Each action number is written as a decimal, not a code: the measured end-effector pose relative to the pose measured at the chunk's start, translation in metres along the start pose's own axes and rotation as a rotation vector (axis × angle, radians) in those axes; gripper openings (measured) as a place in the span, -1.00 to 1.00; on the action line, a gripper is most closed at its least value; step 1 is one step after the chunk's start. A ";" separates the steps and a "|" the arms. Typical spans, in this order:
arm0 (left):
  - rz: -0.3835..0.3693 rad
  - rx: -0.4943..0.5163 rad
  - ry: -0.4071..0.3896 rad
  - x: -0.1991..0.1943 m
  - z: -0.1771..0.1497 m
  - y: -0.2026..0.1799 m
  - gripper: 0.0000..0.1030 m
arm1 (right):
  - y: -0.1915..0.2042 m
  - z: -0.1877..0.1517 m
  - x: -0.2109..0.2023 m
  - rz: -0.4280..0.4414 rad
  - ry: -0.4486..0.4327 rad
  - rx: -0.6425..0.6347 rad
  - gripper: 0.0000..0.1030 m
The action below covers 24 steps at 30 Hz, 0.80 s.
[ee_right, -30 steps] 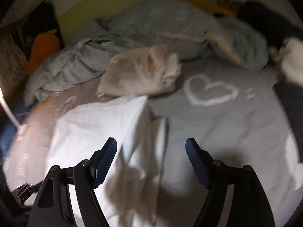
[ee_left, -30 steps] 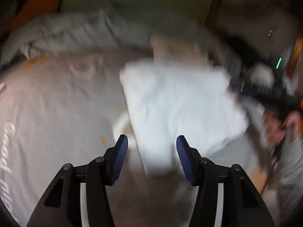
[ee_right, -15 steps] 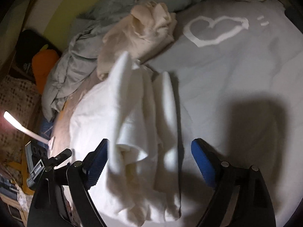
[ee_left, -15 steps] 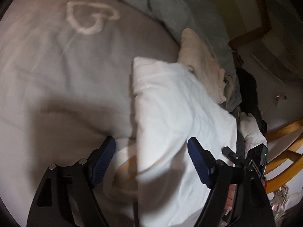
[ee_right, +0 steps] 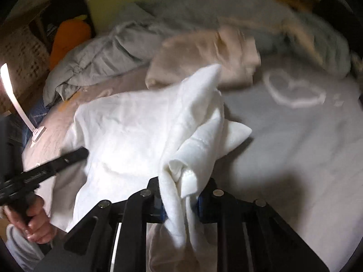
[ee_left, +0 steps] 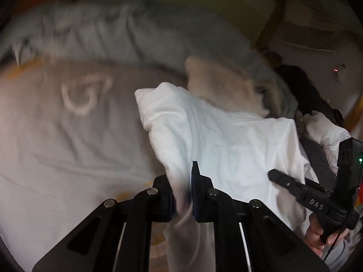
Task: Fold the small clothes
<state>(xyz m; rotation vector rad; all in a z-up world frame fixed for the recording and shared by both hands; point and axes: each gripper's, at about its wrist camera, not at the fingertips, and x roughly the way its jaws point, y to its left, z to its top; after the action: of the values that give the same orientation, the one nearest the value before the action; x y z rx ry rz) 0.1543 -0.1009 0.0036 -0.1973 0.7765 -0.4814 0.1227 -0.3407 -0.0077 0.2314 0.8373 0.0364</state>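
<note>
A white garment [ee_left: 226, 140] lies partly folded on a grey bed sheet [ee_left: 68, 140]. My left gripper [ee_left: 182, 195] is shut on the garment's near edge, and cloth hangs down between its blue pads. In the right wrist view the same white garment [ee_right: 136, 131] bunches up toward my right gripper [ee_right: 181, 201], which is shut on a folded bunch of it. The right gripper's black body also shows in the left wrist view [ee_left: 306, 195], and the left gripper's body in the right wrist view [ee_right: 45, 170].
A cream folded garment [ee_right: 204, 54] lies just behind the white one. A crumpled grey-blue blanket [ee_right: 102, 61] runs along the back. A white heart print [ee_right: 292, 90] marks the sheet. An orange plush [ee_right: 68, 38] and a white lamp [ee_right: 15, 99] stand at the left.
Both grippers were open over the white garment half a second ago. Now both have closed on its edges and the cloth is lifted and bunched.
</note>
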 end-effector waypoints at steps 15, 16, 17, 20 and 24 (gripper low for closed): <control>0.016 0.217 -0.230 -0.020 0.134 -0.102 -0.79 | 0.004 0.107 -0.112 -0.071 -0.338 -0.076 -0.62; 0.019 0.190 -0.224 -0.009 0.150 -0.105 -0.79 | -0.002 0.125 -0.111 -0.082 -0.355 -0.072 -0.62; 0.010 0.159 -0.210 0.006 0.169 -0.108 -0.79 | -0.007 0.141 -0.109 -0.086 -0.361 -0.066 -0.62; 0.028 0.157 -0.194 0.052 0.205 -0.117 -0.79 | -0.031 0.188 -0.084 -0.106 -0.362 -0.026 -0.62; 0.103 0.138 -0.113 0.128 0.218 -0.109 -0.78 | -0.060 0.210 -0.032 -0.137 -0.320 0.015 -0.62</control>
<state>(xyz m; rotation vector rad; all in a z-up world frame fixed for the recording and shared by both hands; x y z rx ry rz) 0.3500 -0.2592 0.1141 -0.0554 0.6371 -0.4213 0.2529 -0.4423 0.1384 0.1875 0.5336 -0.1328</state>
